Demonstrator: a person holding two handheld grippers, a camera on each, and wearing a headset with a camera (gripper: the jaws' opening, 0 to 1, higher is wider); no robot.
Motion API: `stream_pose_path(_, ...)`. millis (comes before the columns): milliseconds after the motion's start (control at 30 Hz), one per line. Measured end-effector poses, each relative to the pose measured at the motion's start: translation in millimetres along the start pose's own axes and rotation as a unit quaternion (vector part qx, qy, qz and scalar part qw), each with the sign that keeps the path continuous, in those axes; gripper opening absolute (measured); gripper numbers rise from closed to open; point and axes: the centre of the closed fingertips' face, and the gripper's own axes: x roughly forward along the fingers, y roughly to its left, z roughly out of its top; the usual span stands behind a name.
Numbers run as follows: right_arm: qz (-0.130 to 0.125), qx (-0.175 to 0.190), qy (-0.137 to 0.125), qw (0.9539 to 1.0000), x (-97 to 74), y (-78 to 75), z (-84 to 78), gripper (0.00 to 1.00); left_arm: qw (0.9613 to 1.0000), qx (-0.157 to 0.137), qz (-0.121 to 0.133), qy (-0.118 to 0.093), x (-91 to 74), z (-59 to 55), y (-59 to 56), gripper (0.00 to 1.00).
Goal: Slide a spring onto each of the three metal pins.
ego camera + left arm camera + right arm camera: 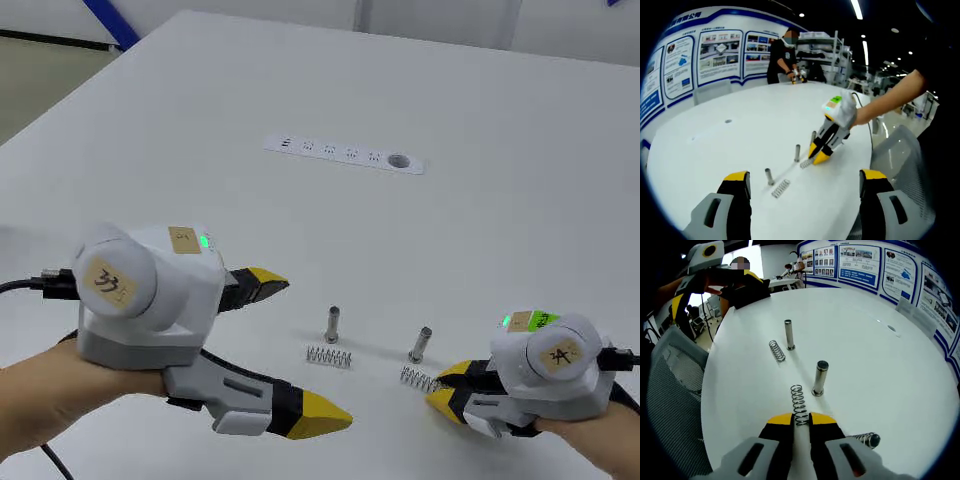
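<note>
Two tan stickers carry handwriting. The left sticker point(108, 282), on the round end of your left tongs point(805, 176), reads "33". The mark on the right sticker point(561, 354) is too scrawled to read. The wall posters point(720, 50) in the left gripper view bear print too small to make out.

Your right tongs point(800, 419) are clamped, yellow tips together, on the close end of the first spring point(799, 402), a fine wire coil lying on the white surface point(865, 340). Its other end lies just beside the foot of the nearer pin point(819, 377), a smooth upright metal cylinder with a dark top.

Beyond it, the second spring point(775, 350) lies just beside the farther pin point(788, 334), also upright. The third pin point(868, 439), with coils around it, sits just right of the right tongs; you cannot tell whether it stands or lies.

Your left tongs are spread wide and hold nothing, with the second spring ahead of them. A white power strip point(345, 154) lies farther back.
</note>
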Motion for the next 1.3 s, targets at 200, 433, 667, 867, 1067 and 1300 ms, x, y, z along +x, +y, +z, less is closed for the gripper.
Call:
stream_pose_path(200,0.001,-0.004,0.010,0.9999,0.7,2.1,0.2,0.11,1.0000,0.002,-0.003,0.002,0.5,-1.2,-1.3,0.91)
stream_pose_path(433,0.014,-0.038,-0.007,0.9991,-15.8,20.5,18.0,0.11,0.9998,0.007,-0.013,0.011,2.0,-5.4,-7.0,0.87)
stream_pose_path(667,0.032,-0.060,-0.037,0.9970,-48.3,38.1,47.6,0.11,0.9990,0.020,-0.037,0.015,9.4,-3.2,-21.0,0.81)
stream_pose_path(867,0.035,-0.108,-0.057,0.9919,-73.8,50.5,78.3,0.11,0.9976,0.037,-0.055,0.017,15.5,2.4,-31.9,0.74)
stream_pose_path(1067,0.049,-0.144,-0.066,0.9861,-86.1,65.1,96.2,0.11,0.9961,0.058,-0.064,0.019,19.4,8.3,-38.1,0.68)
stream_pose_path(1300,0.067,-0.199,-0.065,0.9756,-90.0,79.5,98.4,0.11,0.9954,0.067,-0.068,0.008,20.7,15.7,-40.7,0.58)
